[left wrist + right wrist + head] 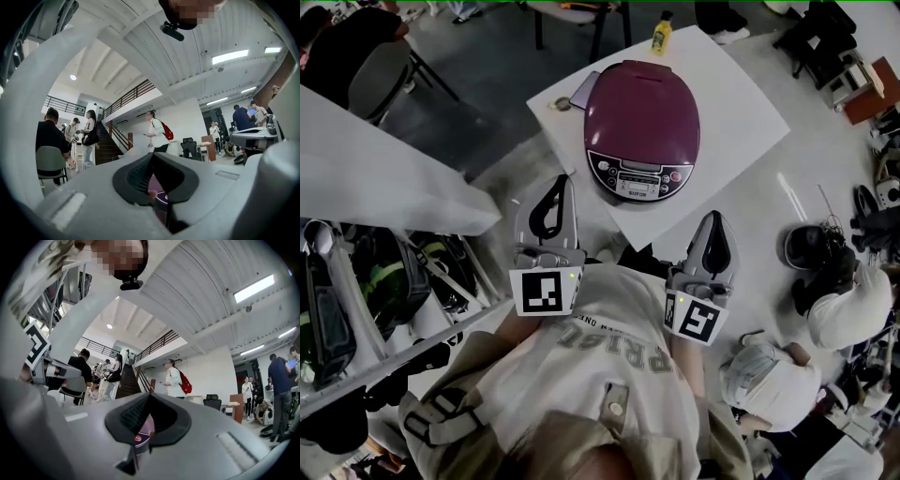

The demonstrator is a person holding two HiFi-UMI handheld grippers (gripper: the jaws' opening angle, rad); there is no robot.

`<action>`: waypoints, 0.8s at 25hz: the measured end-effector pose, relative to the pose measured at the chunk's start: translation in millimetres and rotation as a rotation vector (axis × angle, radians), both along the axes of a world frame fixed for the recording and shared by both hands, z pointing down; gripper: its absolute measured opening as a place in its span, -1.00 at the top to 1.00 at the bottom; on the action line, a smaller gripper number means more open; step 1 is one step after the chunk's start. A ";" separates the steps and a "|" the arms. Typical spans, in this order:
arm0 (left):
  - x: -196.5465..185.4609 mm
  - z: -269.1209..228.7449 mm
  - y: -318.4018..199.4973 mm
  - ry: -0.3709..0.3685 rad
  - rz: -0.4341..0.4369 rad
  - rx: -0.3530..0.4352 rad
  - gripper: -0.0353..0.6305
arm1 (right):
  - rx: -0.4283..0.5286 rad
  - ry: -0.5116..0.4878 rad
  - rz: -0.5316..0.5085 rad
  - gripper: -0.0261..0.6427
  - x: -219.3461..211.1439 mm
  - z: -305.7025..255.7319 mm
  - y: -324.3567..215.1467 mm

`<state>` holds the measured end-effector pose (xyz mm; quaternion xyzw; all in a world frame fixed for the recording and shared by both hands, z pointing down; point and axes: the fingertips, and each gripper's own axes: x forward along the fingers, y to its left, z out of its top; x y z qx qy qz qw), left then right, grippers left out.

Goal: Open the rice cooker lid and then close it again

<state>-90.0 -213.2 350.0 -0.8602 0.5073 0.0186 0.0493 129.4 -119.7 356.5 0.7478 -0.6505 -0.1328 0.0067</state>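
Note:
The maroon rice cooker (642, 122) sits on a small white table (750, 103), lid down and control panel facing me. Both grippers hover short of the table's near edge, apart from the cooker. My left gripper (566, 180) points at the table's near-left side, its jaws together with nothing between them. To the right of the table's near corner, my right gripper (713, 217) is likewise shut and empty. In the left gripper view the closed jaws (151, 157) fill the lower frame, with a sliver of the cooker (160, 196) in the gap. The right gripper view shows the same closed jaws (147, 397) and a sliver of the cooker (139, 436).
A yellow bottle (661, 33), a flat purple item (582, 88) and a small round object (562, 104) lie at the table's far side. A white surface (375, 178) and a shelf of bags stand at left, a chair (380, 80) beyond. People crouch on the floor at right (853, 309).

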 end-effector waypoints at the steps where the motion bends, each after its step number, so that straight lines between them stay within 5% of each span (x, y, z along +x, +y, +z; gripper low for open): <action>1: 0.9 0.7 -0.1 -0.004 0.003 0.000 0.86 | -0.003 0.003 -0.001 0.92 -0.3 0.9 -0.9; 20: 17.0 11.5 -19.6 -0.093 0.049 -0.030 0.86 | -0.013 0.016 -0.019 0.92 -2.1 -2.9 -22.6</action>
